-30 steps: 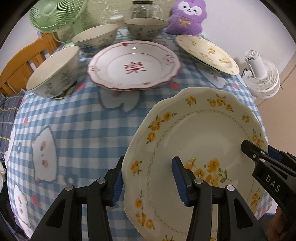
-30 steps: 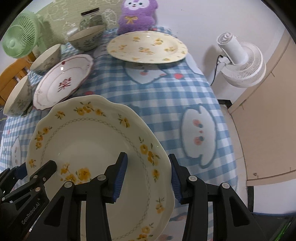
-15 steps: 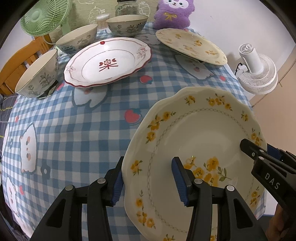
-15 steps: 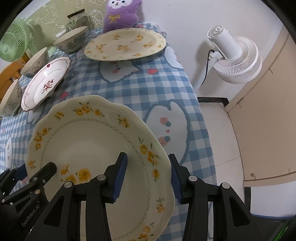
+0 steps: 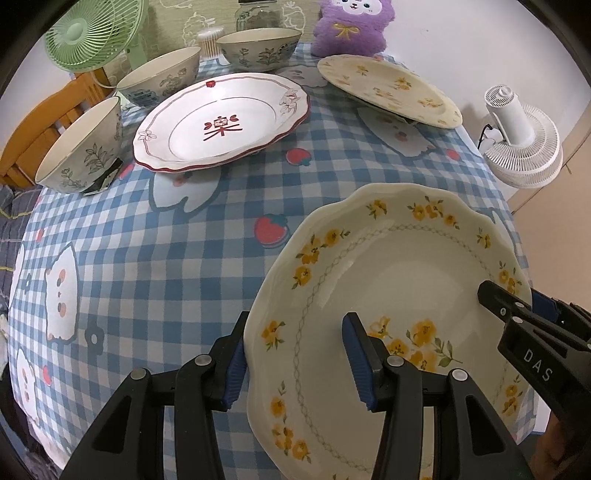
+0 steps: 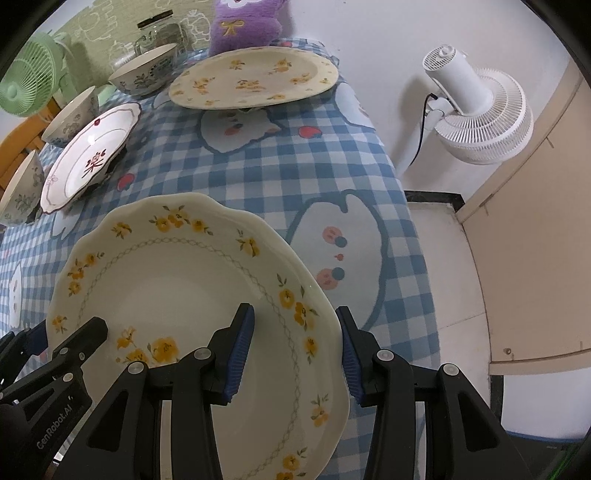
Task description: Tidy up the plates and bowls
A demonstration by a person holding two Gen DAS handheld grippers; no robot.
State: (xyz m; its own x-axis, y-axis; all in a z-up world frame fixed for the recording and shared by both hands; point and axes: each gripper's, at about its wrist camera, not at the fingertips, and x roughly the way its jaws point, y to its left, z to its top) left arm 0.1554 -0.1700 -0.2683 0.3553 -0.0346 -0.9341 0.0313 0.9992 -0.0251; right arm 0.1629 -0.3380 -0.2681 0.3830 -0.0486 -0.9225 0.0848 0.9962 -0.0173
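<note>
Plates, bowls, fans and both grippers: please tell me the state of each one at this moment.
Scalloped yellow-flower plate: held up, tilted, by both grippers.
Left gripper: shut on its left rim.
Right gripper: shut on its right rim.
Red-trimmed plate: upright on the tablecloth.
Flat yellow-flower plate: resting at the far end.
Three bowls: upright, unstacked, apparently empty.
Green fan: whether running, cannot tell.
White fan: plugged in; whether running, cannot tell.

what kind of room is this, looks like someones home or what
Most likely a home dining corner. A table under a blue checked cartoon tablecloth carries floral bowls and plates, a purple plush toy sits at its far end, and a white floor fan stands beside it, with a green desk fan too.
</note>
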